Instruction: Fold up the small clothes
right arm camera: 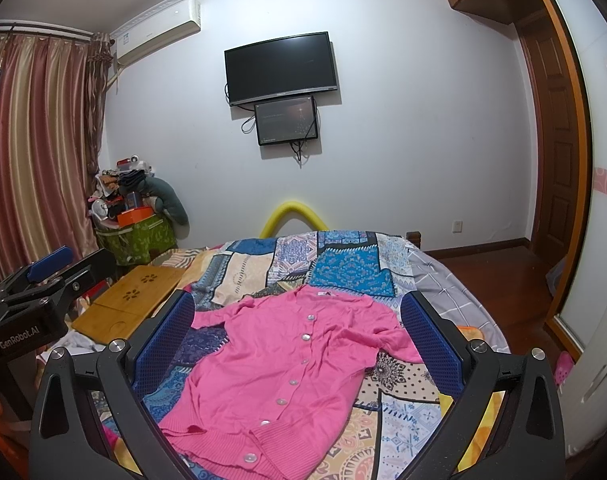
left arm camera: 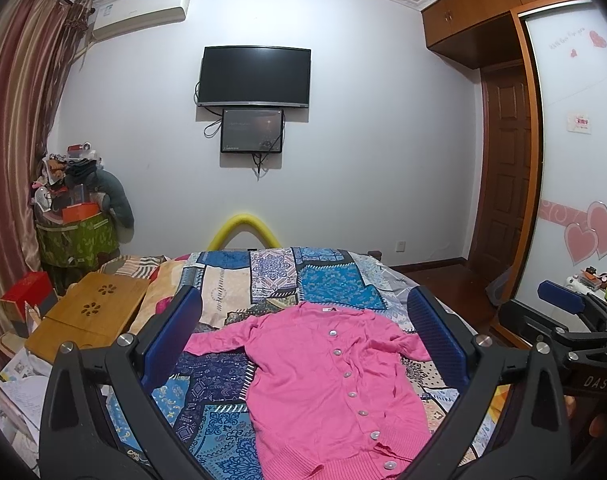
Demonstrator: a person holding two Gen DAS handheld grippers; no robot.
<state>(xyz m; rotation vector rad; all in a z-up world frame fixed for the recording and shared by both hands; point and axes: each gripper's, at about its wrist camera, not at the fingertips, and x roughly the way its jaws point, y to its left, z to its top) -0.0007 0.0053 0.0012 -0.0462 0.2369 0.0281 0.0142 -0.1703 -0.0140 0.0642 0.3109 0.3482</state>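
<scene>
A pink buttoned cardigan (left arm camera: 323, 380) (right arm camera: 279, 368) lies spread flat, front up, on a patchwork bedspread (left arm camera: 319, 276) (right arm camera: 343, 268). Both sleeves are stretched out sideways and the collar points to the far wall. My left gripper (left arm camera: 303, 320) hovers above it, open, its blue pads wide apart with nothing between them. My right gripper (right arm camera: 297, 316) hovers likewise, open and empty. The right gripper (left arm camera: 563, 304) also shows at the right edge of the left wrist view, and the left gripper (right arm camera: 47, 264) shows at the left edge of the right wrist view.
A wooden lap tray (left arm camera: 87, 316) (right arm camera: 131, 300) lies at the bed's left edge. Piled boxes and clothes (left arm camera: 75, 208) stand in the left corner by the curtains. A wardrobe (left arm camera: 575, 160) and a door are on the right. A yellow foam tube (left arm camera: 243, 228) arches beyond the bed.
</scene>
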